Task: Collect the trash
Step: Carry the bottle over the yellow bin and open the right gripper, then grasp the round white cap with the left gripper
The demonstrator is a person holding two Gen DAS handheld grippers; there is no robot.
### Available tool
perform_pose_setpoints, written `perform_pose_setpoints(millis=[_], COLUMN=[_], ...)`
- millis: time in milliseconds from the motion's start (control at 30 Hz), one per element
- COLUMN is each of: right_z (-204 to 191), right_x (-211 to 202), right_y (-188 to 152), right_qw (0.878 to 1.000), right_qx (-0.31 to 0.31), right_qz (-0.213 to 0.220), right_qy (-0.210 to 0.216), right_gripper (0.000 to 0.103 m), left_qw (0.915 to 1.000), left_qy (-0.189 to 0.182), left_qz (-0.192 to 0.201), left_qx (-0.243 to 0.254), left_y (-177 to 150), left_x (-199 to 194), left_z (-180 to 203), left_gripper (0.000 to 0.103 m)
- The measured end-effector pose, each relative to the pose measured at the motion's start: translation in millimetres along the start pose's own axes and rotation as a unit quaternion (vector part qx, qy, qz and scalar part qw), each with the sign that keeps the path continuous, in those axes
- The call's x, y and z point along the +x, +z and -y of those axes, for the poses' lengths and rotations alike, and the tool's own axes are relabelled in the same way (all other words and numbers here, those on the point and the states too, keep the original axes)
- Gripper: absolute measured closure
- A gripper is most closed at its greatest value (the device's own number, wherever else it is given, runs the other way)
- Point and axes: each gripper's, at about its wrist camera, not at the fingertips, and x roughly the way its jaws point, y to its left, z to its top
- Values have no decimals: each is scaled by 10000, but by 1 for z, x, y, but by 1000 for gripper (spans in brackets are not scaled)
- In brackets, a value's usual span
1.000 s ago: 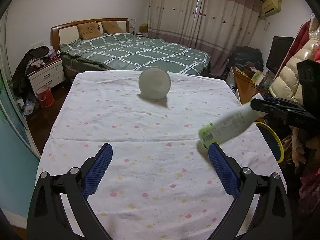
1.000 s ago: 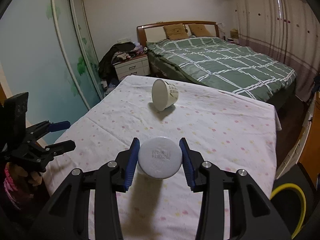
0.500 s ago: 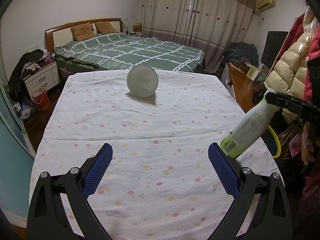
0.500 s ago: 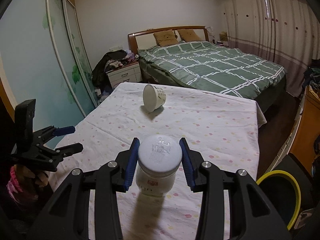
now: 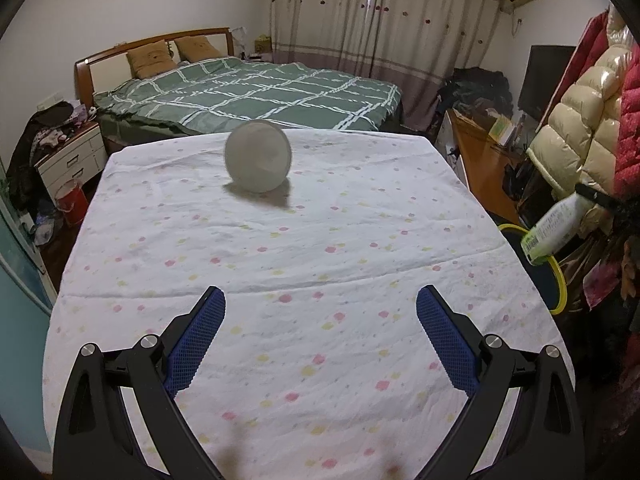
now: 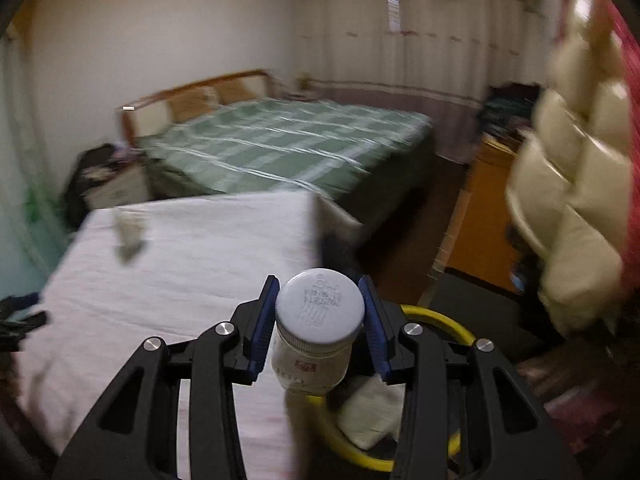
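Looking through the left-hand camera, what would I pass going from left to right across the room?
Red bucket → nightstand → paper cup lying on the table → yellow-rimmed bin → bottle held by the right gripper.

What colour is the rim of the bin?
Yellow: the bin rim shows best in the right wrist view, under the held bottle.

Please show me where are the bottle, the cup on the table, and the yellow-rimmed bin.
bottle point(image 6: 320, 311): right wrist view, on its grey cap.
cup point(image 5: 258, 156): left wrist view, on its round end that faces the camera.
bin point(image 6: 454, 326): right wrist view, on the yellow rim.
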Motion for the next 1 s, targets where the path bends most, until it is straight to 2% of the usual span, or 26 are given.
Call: perform_pose_setpoints(millis=[100,267,333,433,567,700,800,1000], right_z=[27,57,65,76,77,67,61,48], right_x=[31,77,89,91,85,80,78,74], right_y=[-16,-42,-48,-50,-46,-41,-37,-32], right_qw=[9988,9914,9877,9872,9888,9913,9924,9942], right_qx=[233,729,910,997,948,786,767,737], right_qz=[-392,-1086,-1268,-1183,-995,-871,-798,-661], right_qy=[-160,14,-94,-398,-576,-590,-531,-419], right_gripper=[64,64,63,62,55,55,55,55], left_qw=[10000,9998,9997,9993,9988,9966,9948,9916], left_qy=[12,65,128,242,375,784,946,1129], left_qz=[-46,-152,-179,-211,-309,-250,-365,-545], left_qx=[63,86,130,185,110,-14,-102,-329], left_y=[8,24,33,46,64,89,104,122], left_x=[13,39,53,73,102,138,166,209], left_z=[7,12,14,13,3,-14,-25,-42], left_gripper=[8,8,8,8,8,9,22,43])
